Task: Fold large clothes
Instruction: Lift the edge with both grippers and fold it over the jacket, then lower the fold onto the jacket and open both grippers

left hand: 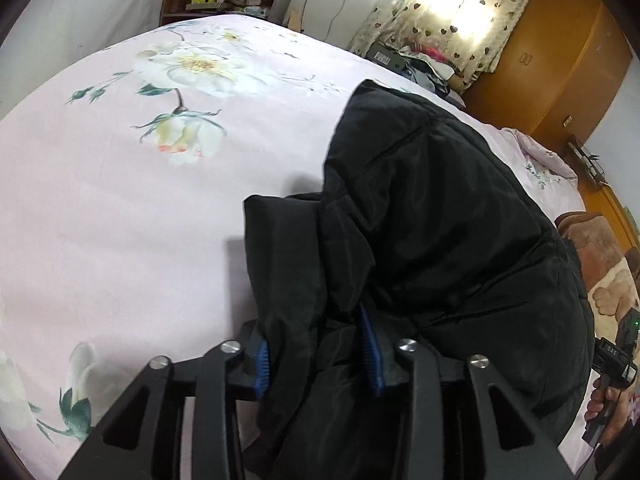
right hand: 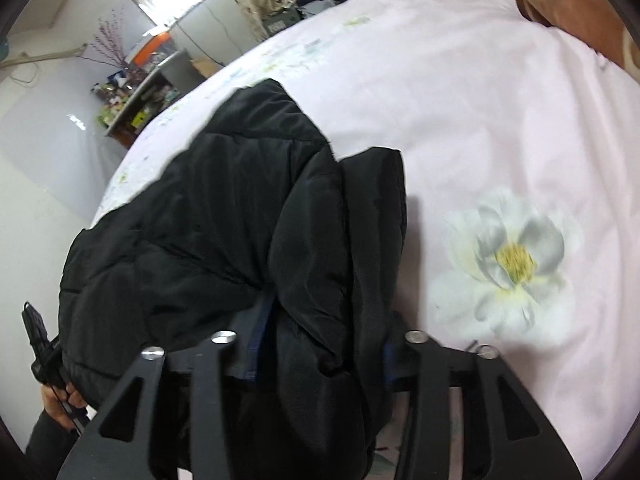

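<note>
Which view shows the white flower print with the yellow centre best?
Right wrist: the white flower print lies whole and unobstructed on the pink bedsheet, right of the black jacket. The left wrist view shows other blooms farther off, none as near or large.

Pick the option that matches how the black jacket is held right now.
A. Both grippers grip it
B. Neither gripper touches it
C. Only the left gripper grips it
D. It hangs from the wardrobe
A: black jacket fabric is pinched in the left gripper and in the right gripper.
</note>
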Action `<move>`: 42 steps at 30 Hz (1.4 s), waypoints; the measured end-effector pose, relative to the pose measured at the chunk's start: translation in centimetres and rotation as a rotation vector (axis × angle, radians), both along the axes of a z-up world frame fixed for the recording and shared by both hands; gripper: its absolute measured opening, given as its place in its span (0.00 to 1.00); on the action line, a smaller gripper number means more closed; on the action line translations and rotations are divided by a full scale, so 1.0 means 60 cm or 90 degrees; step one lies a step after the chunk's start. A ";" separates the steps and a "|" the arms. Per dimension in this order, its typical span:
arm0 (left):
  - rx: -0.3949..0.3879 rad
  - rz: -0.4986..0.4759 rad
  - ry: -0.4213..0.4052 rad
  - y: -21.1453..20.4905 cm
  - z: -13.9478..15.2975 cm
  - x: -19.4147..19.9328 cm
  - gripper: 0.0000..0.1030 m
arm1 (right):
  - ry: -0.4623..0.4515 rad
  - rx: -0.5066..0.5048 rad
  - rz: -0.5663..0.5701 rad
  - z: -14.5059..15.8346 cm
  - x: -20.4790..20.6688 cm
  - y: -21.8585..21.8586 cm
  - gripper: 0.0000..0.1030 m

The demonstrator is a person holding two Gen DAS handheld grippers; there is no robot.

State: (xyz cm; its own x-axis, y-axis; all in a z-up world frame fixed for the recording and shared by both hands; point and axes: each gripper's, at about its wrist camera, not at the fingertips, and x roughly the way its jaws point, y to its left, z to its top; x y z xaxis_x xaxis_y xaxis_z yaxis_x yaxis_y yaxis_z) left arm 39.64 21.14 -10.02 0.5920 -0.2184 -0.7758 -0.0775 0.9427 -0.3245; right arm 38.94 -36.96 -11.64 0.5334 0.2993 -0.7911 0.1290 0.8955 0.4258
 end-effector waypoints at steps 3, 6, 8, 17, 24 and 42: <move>-0.002 0.013 -0.017 0.013 0.022 -0.024 0.43 | -0.009 -0.005 -0.004 0.019 -0.017 -0.007 0.50; 0.022 0.045 -0.052 0.033 0.057 -0.049 0.41 | -0.035 -0.051 0.000 0.058 -0.037 -0.007 0.51; 0.035 0.062 -0.082 0.041 0.090 -0.055 0.41 | -0.067 -0.110 -0.012 0.092 -0.048 -0.002 0.51; 0.079 -0.005 -0.065 -0.058 0.080 0.056 0.41 | -0.110 -0.186 0.039 0.110 0.037 0.084 0.51; 0.130 -0.010 -0.062 -0.081 0.030 0.082 0.43 | -0.040 -0.222 0.054 0.015 0.086 0.076 0.51; 0.122 -0.021 -0.108 -0.101 0.174 -0.117 0.42 | -0.118 -0.198 0.028 0.167 -0.104 0.115 0.51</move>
State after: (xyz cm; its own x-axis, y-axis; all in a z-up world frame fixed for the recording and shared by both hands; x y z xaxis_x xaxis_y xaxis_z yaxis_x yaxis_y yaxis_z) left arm 32.59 15.06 0.44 0.7121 -0.0985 -0.6951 -0.0049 0.9894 -0.1452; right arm 32.69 -30.05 -1.63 0.6681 0.0847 -0.7393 0.0340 0.9890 0.1440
